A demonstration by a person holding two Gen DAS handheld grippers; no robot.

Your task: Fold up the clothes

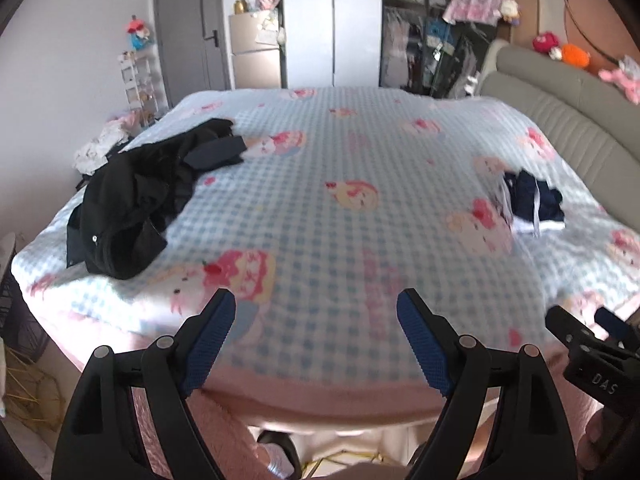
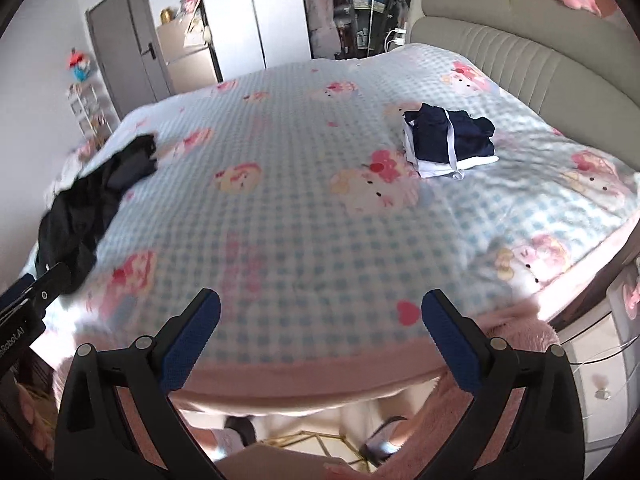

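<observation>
Left gripper [image 1: 316,304] and right gripper [image 2: 320,306] gape, holding nothing; crumpled black garment [image 1: 132,196] lies blurred, folded navy-and-white bundle [image 2: 450,140] sharper.

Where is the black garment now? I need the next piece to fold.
The black garment lies crumpled at the bed's left edge, toward the door side, far from the navy folded pile.

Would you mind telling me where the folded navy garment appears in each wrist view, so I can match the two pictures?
Left wrist view: the folded navy garment lies at the right, near the grey headboard.
Right wrist view: the same garment lies upper right of centre, nearer and clearer.
Shared landmark: the crumpled black clothing on the bed's left side.
</observation>
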